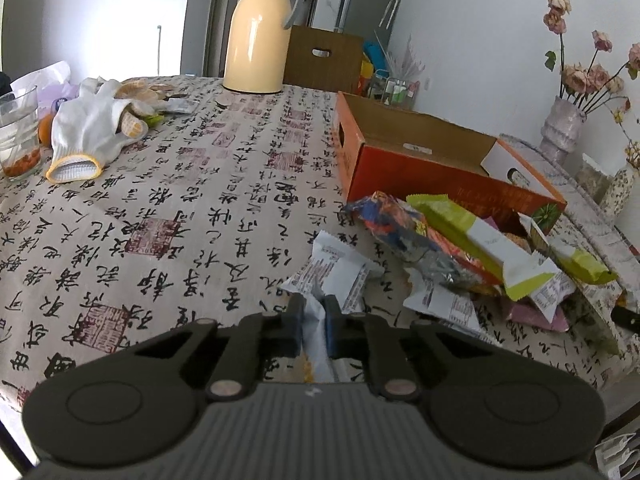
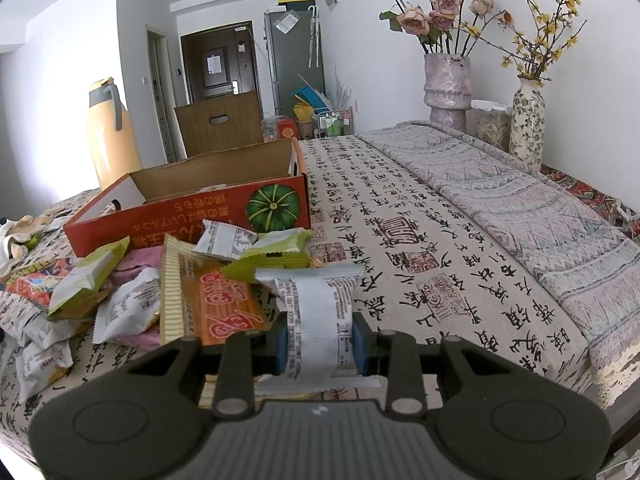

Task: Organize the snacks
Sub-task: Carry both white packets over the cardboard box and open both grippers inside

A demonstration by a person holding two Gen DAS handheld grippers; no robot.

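The white packet [image 1: 320, 276] lies on the bench at the near edge of the snack pile [image 1: 480, 248], its crimped end pinched flat in the left gripper [image 1: 314, 320]. It looks light, crinkly and slippery, so the seam is the best hold. The right gripper [image 2: 320, 344] clasps another white packet [image 2: 320, 320] across its middle. Fine print on both is unreadable. The orange box [image 2: 192, 216] shows a pumpkin and Japanese text.

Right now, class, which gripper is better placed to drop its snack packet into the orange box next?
Right, probably. The right gripper squarely clamps a white packet facing the orange box; the left gripper pinches only its packet's edge.
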